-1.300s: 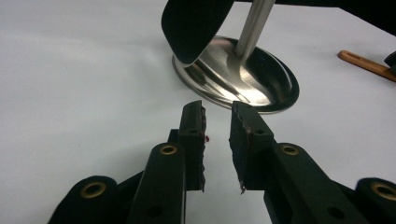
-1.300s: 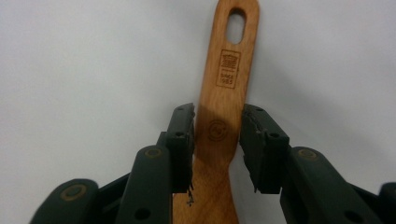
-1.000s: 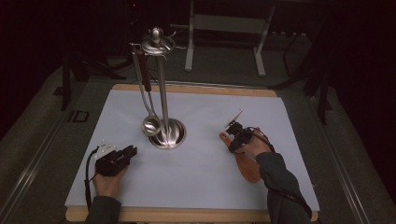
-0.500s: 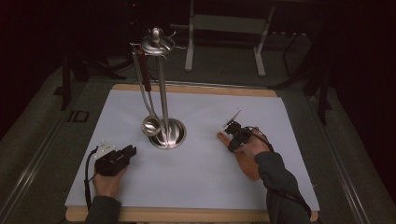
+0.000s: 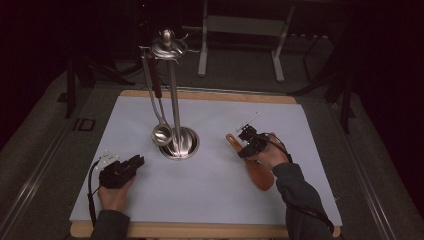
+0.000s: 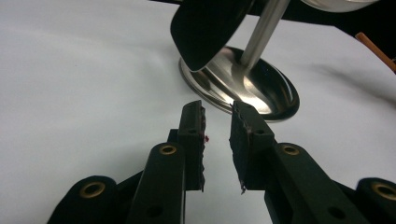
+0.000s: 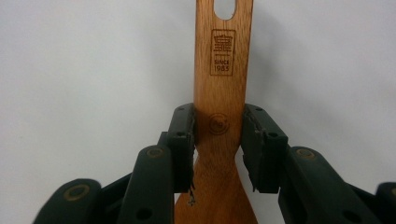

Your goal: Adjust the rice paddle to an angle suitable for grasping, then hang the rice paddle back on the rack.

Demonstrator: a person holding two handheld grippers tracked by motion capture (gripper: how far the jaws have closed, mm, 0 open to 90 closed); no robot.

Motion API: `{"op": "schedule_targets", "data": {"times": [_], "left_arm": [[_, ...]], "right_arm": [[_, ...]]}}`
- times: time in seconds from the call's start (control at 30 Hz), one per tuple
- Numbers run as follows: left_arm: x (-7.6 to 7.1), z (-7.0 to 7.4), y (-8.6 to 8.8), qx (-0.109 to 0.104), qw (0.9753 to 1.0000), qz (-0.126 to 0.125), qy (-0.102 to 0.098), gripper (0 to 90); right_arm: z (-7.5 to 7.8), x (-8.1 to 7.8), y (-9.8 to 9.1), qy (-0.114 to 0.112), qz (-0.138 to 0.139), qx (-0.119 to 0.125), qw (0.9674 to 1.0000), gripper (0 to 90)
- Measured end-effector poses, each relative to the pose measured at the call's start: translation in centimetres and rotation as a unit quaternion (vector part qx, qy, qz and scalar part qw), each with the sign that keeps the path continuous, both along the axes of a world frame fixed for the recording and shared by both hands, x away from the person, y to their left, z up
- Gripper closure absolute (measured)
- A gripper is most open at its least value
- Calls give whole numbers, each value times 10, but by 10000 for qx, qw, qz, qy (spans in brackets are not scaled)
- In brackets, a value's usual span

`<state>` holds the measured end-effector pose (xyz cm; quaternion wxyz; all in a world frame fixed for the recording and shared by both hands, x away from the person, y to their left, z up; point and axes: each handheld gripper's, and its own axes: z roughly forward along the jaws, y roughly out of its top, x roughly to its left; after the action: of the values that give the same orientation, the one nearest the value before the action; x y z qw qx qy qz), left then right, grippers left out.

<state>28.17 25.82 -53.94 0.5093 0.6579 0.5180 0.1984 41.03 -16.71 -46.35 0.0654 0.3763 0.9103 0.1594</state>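
A wooden spatula lies right of centre on the white sheet, its handle pointing toward the stand. My right gripper is shut on that handle: in the right gripper view the pads press both edges of the spatula, just below its engraved stamp. Those jaws have just been closing onto it. A steel stand rises mid-table with a ladle hanging from it. My left gripper rests at the front left, open and holding nothing. It points at the stand's base.
A white sheet covers a wooden board whose edge shows at front and back. Dark floor surrounds the table, and a metal frame stands behind it. The ladle's bowl hangs just ahead of the left jaws.
My right gripper has closed on the spatula handle and risen slightly, so the handle end now shows beside it. The left hand has stayed still.
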Motion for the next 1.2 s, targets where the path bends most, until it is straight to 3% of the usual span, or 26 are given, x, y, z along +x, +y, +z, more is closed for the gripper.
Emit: {"op": "schedule_targets", "data": {"times": [0.27, 0.47, 0.67, 0.77, 0.8, 0.83, 1.0, 1.1, 1.2], "left_arm": [[1, 0, -4, 197, 9998, -19, 1, 746], [0, -1, -5, 220, 9998, -26, -2, 746], [0, -1, -6, 254, 9997, -29, 3, 744], [0, -1, -6, 284, 9996, -21, -7, 742], [0, -1, -6, 284, 9996, -21, -7, 742], [0, -1, -7, 307, 9995, -20, -14, 742], [0, 0, -7, 328, 9995, -26, -11, 740], [0, 0, -8, 381, 9993, -31, -14, 736], [0, 0, -9, 411, 9991, -40, -11, 736]], "right_arm": [[7, -5, 6, -236, 131, 205, 9994, 663], [16, -7, 8, -435, 312, 638, 9965, 663], [27, -12, 11, -802, 439, 981, 9910, 662], [33, -14, 13, -1054, 530, 1327, 9841, 662], [33, -14, 13, -1054, 530, 1327, 9841, 662], [36, -14, 13, -1123, 504, 1451, 9817, 662], [40, -17, 15, -1325, 554, 1578, 9770, 661], [45, -20, 18, -1529, 605, 1688, 9718, 661], [49, -22, 20, -1591, 619, 1704, 9705, 661]]}}
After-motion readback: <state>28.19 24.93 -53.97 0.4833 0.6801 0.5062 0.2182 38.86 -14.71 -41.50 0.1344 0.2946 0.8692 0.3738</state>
